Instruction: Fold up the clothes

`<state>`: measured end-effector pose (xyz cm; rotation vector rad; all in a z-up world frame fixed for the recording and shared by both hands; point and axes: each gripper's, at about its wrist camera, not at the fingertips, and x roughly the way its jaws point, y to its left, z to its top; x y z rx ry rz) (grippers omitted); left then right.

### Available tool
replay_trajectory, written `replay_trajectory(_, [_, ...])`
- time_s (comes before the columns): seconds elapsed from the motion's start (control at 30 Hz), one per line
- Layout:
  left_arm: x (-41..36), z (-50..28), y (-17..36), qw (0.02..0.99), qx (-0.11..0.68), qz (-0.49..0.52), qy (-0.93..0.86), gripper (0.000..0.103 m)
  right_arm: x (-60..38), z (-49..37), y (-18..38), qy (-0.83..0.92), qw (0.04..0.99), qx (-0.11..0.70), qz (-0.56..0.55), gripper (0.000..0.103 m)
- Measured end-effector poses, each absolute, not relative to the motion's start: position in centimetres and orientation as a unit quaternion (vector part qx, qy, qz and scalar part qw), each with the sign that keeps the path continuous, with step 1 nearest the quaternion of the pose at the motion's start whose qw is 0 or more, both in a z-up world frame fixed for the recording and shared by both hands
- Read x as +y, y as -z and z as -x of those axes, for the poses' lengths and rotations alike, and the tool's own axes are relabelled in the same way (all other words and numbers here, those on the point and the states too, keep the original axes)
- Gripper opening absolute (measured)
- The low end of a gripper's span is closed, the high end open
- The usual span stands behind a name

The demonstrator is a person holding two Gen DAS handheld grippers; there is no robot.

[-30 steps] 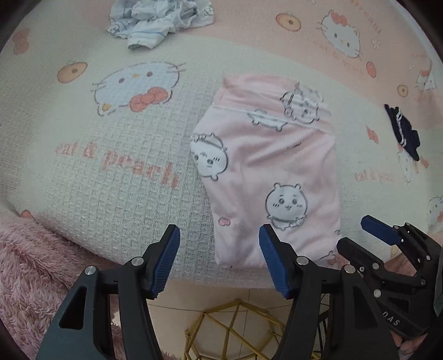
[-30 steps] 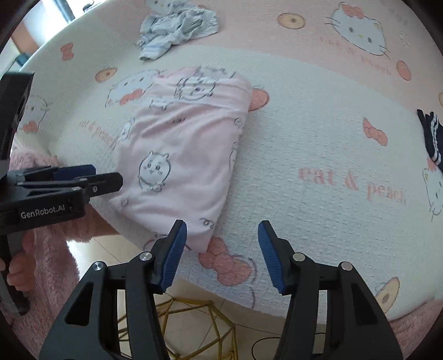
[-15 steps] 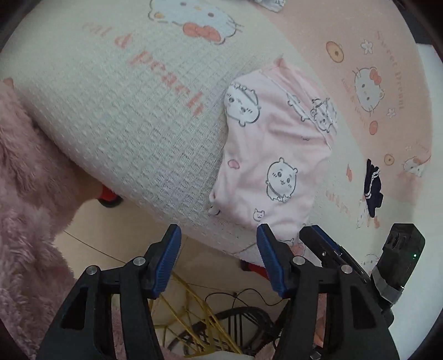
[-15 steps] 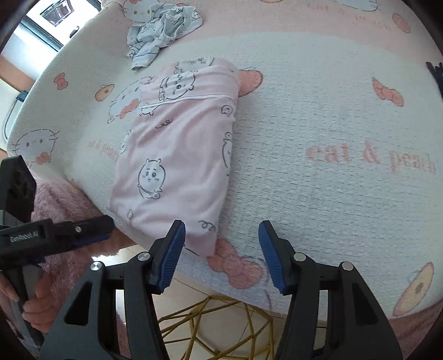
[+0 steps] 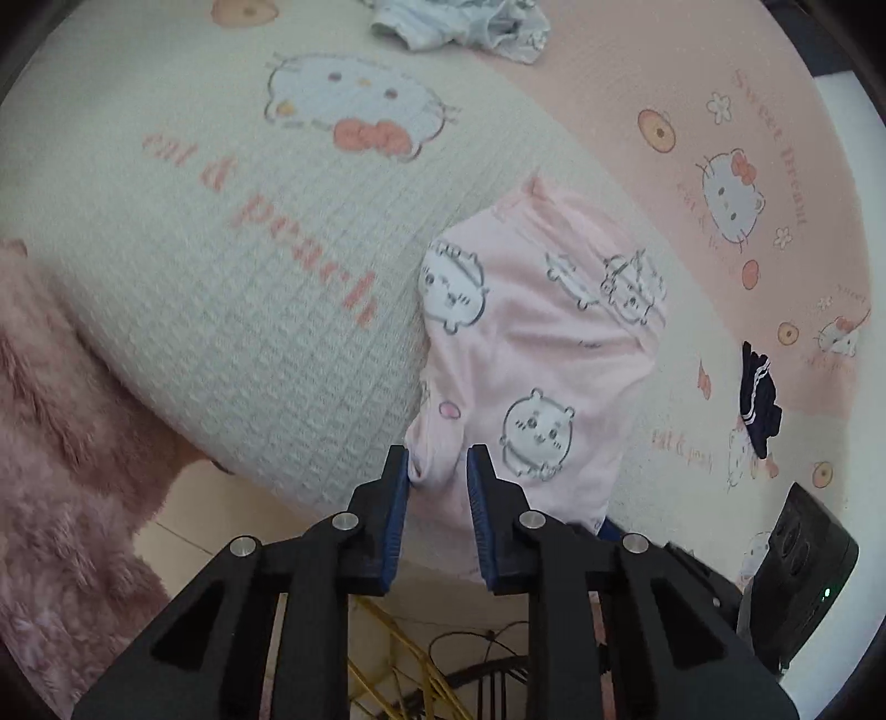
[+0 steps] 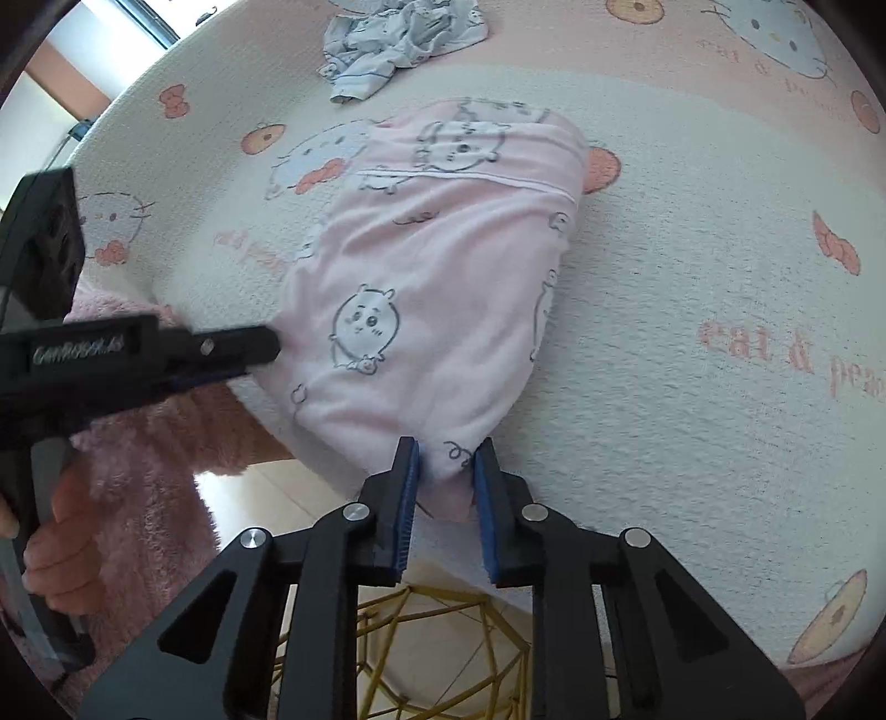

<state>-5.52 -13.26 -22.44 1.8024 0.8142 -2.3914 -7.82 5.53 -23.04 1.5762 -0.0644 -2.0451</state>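
Pink garment (image 5: 531,360) is lying folded on the blanket (image 5: 221,310), its near edge at 6 o'clock. Left gripper (image 5: 437,471) is pinching one near corner; right gripper (image 6: 447,462) is pinching the other. Crumpled clothes (image 6: 398,33) are sitting at 12 o'clock.

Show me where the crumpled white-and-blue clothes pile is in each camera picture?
Left wrist view: the crumpled pile lies at the top edge, right of centre.
Right wrist view: the pile lies at the top, left of centre.
Shared landmark: the pink garment, nearer the camera than the pile.
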Motion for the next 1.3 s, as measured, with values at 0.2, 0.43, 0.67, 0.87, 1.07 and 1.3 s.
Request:
replay_trajectory(0.2, [-17.5, 5.0, 21.8, 0.046, 0.309, -0.589, 0.745, 0.026, 2.7, 6.5, 21.9, 0.732, 0.325, -0.013, -0.599, 0.021])
replay_trajectory(0.43, [-14.5, 3.6, 26.1, -0.012, 0.38, -0.614, 0.692, 0.052, 9.1, 12.4, 17.9, 0.821, 0.206, -0.036, -0.531, 0.072])
replay_trajectory(0.67, [-13.6, 3.8, 26.5, 0.025, 0.346, -0.608, 0.714, 0.049, 6.2, 18.9, 21.3, 0.782, 0.254, -0.011, -0.569, 0.073])
replay_trajectory(0.87, [-13.7, 5.8, 25.1, 0.031, 0.292, -0.597, 0.747, 0.018, 5.4, 17.7, 23.6, 0.758, 0.279, -0.024, -0.589, 0.04])
replay_trajectory(1.07, [-14.5, 10.4, 23.3, 0.009, 0.223, -0.599, 0.769, 0.018, 7.8, 12.3, 22.3, 0.718, 0.283, -0.095, -0.629, 0.034])
replay_trajectory(1.3, [-13.9, 11.9, 20.3, -0.034, 0.133, -0.57, 0.81, 0.018, 8.7, 7.3, 20.2, 0.769, 0.183, -0.011, -0.613, 0.037])
